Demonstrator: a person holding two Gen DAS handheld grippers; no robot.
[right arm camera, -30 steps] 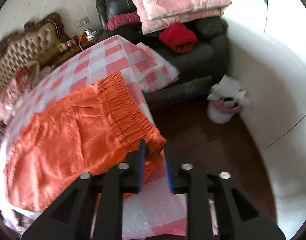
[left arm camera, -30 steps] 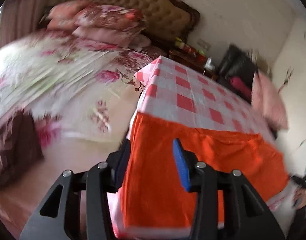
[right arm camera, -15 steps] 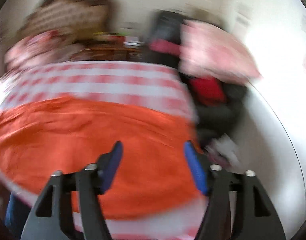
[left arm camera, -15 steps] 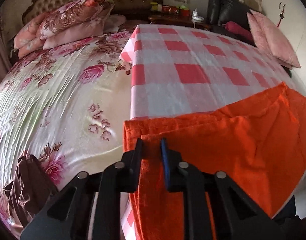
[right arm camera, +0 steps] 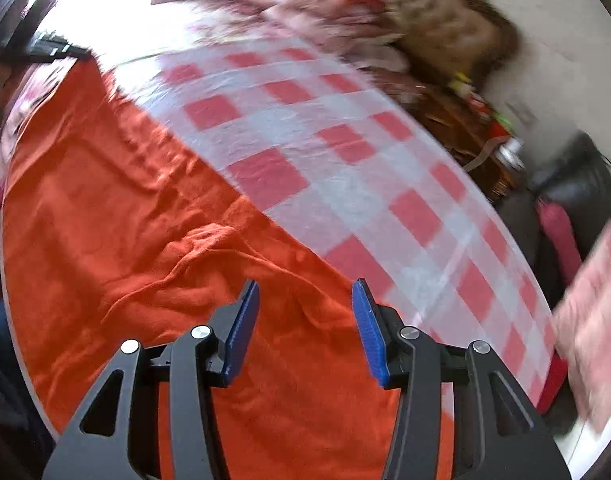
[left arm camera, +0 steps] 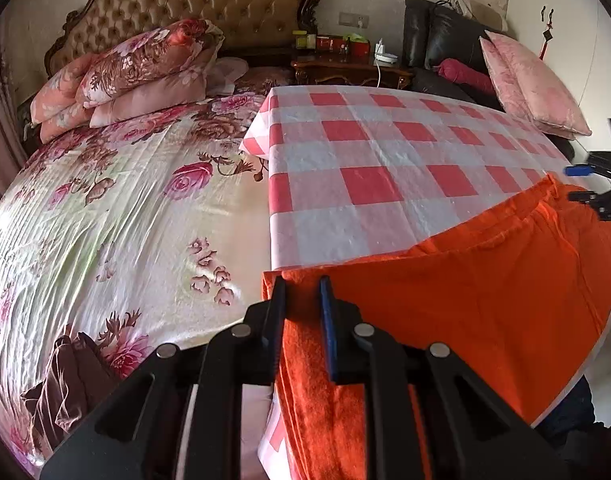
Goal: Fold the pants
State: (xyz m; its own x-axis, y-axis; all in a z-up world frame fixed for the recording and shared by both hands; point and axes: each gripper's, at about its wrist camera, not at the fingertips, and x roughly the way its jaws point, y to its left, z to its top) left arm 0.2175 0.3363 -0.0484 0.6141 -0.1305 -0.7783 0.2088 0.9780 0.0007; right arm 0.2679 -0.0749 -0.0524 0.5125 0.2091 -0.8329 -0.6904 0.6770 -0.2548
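Observation:
The orange pants [left arm camera: 465,304] lie folded lengthwise along the near edge of a table covered with a red-and-white checked cloth [left arm camera: 369,160]. My left gripper [left arm camera: 302,292] is shut on the leg-end corner of the pants at the table's left edge. My right gripper [right arm camera: 305,296] is open and empty, hovering just above the wrinkled orange pants [right arm camera: 125,208] near their far edge. The right gripper also shows at the right edge of the left wrist view [left arm camera: 597,188], over the waistband end. The left gripper shows at the far end of the pants in the right wrist view [right arm camera: 53,50].
A bed with a floral sheet [left arm camera: 105,208] and stacked pillows [left arm camera: 129,72] lies left of the table. A nightstand with bottles [left arm camera: 345,60] stands behind. A black sofa with pink cushions [left arm camera: 529,84] stands at the back right. A dark brown garment [left arm camera: 65,384] lies on the bed.
My left gripper closed on the leg-end corner of the pants. My right gripper let go of the waistband, opened, and swung round to point across the pants towards the bed.

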